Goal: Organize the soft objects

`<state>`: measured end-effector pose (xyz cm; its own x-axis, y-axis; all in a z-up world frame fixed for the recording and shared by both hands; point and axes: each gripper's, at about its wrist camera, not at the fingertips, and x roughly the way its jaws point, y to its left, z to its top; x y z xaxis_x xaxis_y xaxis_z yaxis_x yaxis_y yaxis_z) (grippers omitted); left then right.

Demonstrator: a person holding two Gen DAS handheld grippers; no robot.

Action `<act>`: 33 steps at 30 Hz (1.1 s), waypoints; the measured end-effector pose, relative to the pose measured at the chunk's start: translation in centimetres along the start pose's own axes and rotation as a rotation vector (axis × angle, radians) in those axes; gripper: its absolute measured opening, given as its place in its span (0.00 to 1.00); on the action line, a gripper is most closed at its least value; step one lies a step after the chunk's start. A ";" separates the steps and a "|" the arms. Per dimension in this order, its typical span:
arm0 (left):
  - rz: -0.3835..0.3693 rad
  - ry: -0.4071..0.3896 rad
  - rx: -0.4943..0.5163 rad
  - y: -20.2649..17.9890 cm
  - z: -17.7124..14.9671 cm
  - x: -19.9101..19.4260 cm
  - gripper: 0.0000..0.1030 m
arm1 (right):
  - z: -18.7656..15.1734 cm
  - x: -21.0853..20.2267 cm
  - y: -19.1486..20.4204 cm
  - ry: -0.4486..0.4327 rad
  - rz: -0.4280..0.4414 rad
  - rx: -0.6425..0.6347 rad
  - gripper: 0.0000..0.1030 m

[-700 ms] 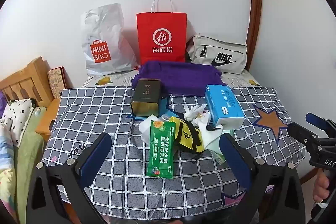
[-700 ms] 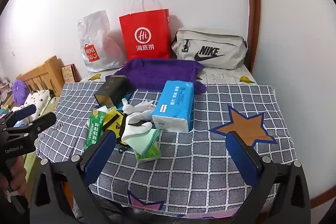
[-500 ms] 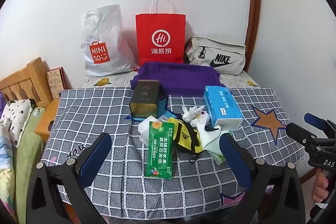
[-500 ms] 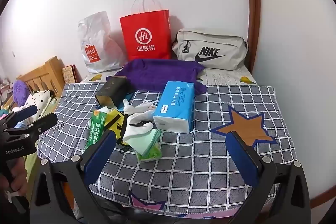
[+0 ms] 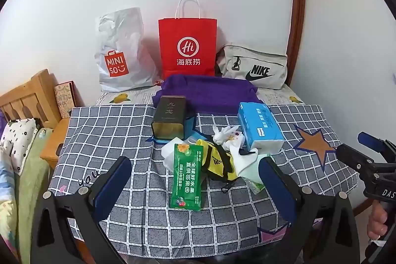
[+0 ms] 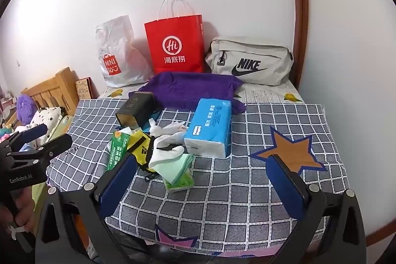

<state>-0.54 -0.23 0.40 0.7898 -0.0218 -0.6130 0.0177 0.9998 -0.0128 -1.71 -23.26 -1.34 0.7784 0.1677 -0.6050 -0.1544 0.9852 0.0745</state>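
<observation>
Both grippers, left [image 5: 195,180] and right [image 6: 201,180], hover with fingers spread, nothing pinched. Best to start with the topmost glove [image 6: 165,152], pinching low.

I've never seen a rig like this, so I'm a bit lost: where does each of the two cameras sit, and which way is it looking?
Left wrist view: sits on the left gripper, looking forward over the checked cloth toward the wall; its own two open fingers show, with the right gripper at the edge.
Right wrist view: sits on the right gripper, facing the same way from further right; its open fingers and the left gripper show.
Both share the red bag and blue tissue pack.
</observation>
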 end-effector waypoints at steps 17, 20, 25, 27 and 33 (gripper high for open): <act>0.001 -0.001 -0.003 0.1 0.0 -0.1 1.00 | 0.1 0.0 0.4 0.007 0.008 -0.008 1.00; 0.001 -0.001 0.001 0.0 0.0 -0.1 1.00 | 0.1 0.1 0.5 0.008 0.008 -0.014 1.00; 0.003 0.000 -0.003 0.1 0.1 -0.2 1.00 | 0.1 0.2 0.5 0.007 0.010 -0.014 1.00; 0.001 -0.001 -0.005 0.3 0.0 -0.2 1.00 | 0.0 0.2 0.6 0.008 0.012 -0.017 1.00; 0.003 -0.001 -0.005 0.3 0.0 -0.2 1.00 | -0.1 0.1 0.7 0.003 0.014 -0.018 1.00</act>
<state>-0.65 0.10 0.50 0.7904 -0.0187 -0.6122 0.0122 0.9998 -0.0148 -1.80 -22.55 -1.38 0.7741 0.1817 -0.6064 -0.1764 0.9819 0.0689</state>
